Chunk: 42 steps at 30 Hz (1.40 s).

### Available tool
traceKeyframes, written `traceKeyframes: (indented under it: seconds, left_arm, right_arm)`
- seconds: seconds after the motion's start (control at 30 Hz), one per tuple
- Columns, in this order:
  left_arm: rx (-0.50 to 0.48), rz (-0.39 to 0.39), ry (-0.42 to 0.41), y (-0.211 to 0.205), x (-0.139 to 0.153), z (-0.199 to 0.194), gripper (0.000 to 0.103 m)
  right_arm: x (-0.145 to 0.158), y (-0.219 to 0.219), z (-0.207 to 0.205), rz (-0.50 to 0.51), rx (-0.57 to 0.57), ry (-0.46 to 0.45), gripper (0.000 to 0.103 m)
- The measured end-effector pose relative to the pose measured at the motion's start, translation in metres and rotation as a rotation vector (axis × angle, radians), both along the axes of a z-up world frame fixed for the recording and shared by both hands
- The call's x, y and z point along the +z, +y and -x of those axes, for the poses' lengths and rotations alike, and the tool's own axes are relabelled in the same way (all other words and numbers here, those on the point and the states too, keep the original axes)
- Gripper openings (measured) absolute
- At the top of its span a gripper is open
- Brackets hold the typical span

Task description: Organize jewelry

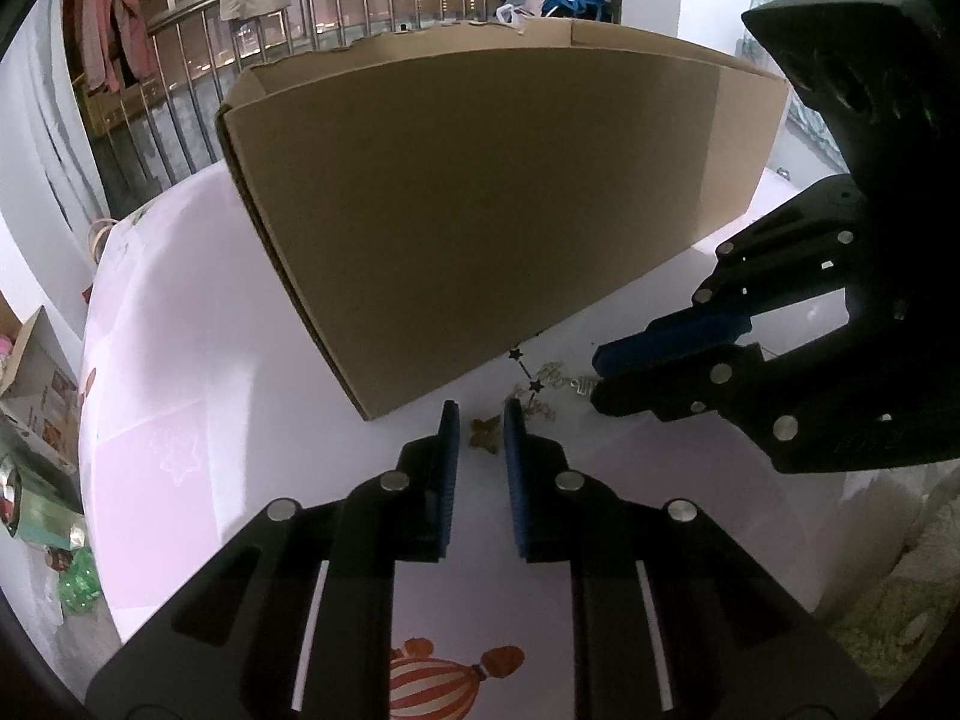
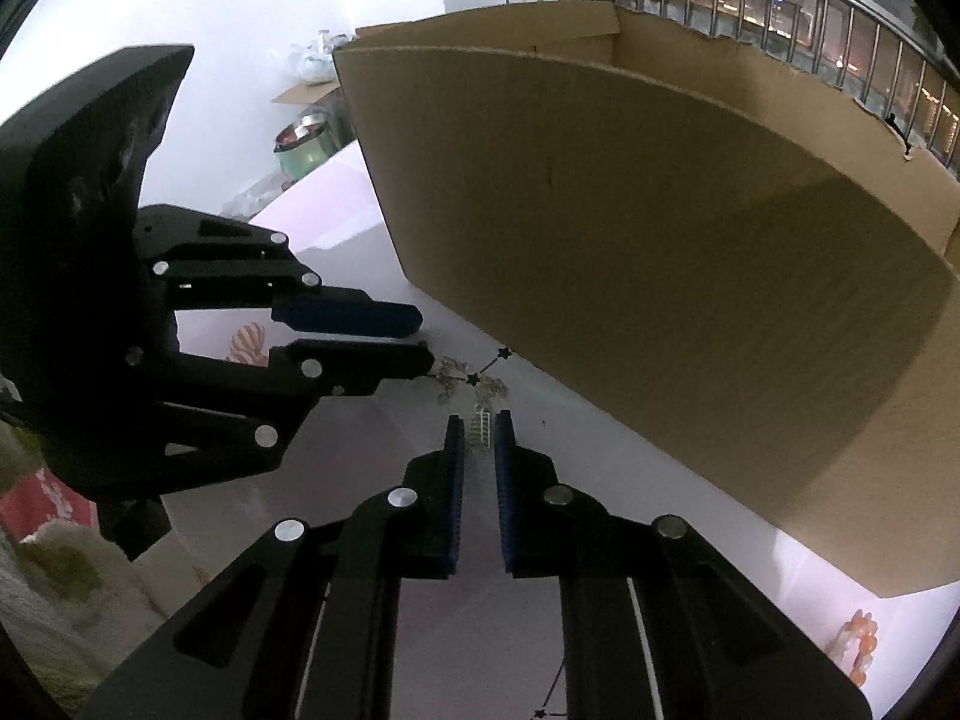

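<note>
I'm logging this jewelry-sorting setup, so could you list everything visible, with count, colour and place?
Cardboard box: one, brown, open-topped, on the table behind the jewelry.
Table: one, pale pink-white, balloon print near its front edge.
Butterfly charm: one, gold, between the left gripper's fingertips.
Ladder-shaped piece: one, silver, between the right gripper's fingertips.
Star chain: one, black, beside the box's base.
Bead bracelet: one, orange, near the table's right edge.
Railing: one, metal, behind the table.
Left gripper: black, blue pads, nearly closed.
Right gripper: black, blue pads, nearly closed.
</note>
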<state>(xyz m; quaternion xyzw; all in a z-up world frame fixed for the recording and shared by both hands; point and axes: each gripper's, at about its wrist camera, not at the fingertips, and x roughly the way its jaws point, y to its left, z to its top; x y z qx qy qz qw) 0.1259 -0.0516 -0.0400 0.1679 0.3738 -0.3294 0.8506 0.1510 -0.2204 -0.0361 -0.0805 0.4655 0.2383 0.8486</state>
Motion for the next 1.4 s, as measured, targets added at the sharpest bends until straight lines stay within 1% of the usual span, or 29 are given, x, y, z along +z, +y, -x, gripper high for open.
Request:
traceKeyframes:
  seconds: [0.13, 0.3, 0.67, 0.73, 0.83, 1.1, 1.17, 1.23, 1.37, 1.4]
  left_arm:
    - [0.000, 0.000, 0.000, 0.000, 0.001, -0.001, 0.013]
    - [0.004, 0.004, 0.003, 0.002, 0.002, -0.002, 0.007]
    - [0.022, 0.019, 0.000, 0.005, 0.002, -0.001, 0.006]
    - [0.024, 0.021, 0.000, 0.007, 0.002, -0.001, 0.006]
    - [0.025, 0.024, 0.002, 0.008, 0.002, 0.000, 0.006]
    - [0.026, 0.028, 0.000, 0.008, 0.002, 0.004, 0.006]
    - [0.030, 0.032, -0.003, 0.009, 0.003, 0.006, 0.006]
    - [0.034, 0.035, -0.005, 0.012, 0.004, 0.005, 0.006]
    - [0.047, 0.037, -0.008, 0.015, 0.005, 0.005, 0.006]
    - [0.050, 0.038, -0.009, 0.016, 0.006, 0.005, 0.006]
  right_arm:
    - [0.001, 0.003, -0.001, 0.005, 0.000, -0.008, 0.008]
    - [0.002, 0.008, -0.003, 0.016, 0.005, -0.015, 0.005]
    - [0.003, 0.012, -0.004, 0.025, -0.004, -0.013, 0.005]
    - [0.004, 0.012, -0.003, 0.021, -0.007, -0.014, 0.002]
    - [0.005, 0.010, -0.002, 0.018, -0.012, -0.016, 0.002]
    - [0.007, 0.006, 0.004, 0.016, -0.023, -0.019, 0.002]
    - [0.008, -0.002, 0.009, 0.006, -0.028, -0.015, 0.002]
    - [0.007, -0.002, 0.005, -0.002, -0.020, -0.003, 0.002]
    - [0.003, 0.003, -0.001, 0.001, -0.021, -0.001, 0.006]
    - [0.003, 0.004, -0.002, 0.002, -0.018, -0.002, 0.008]
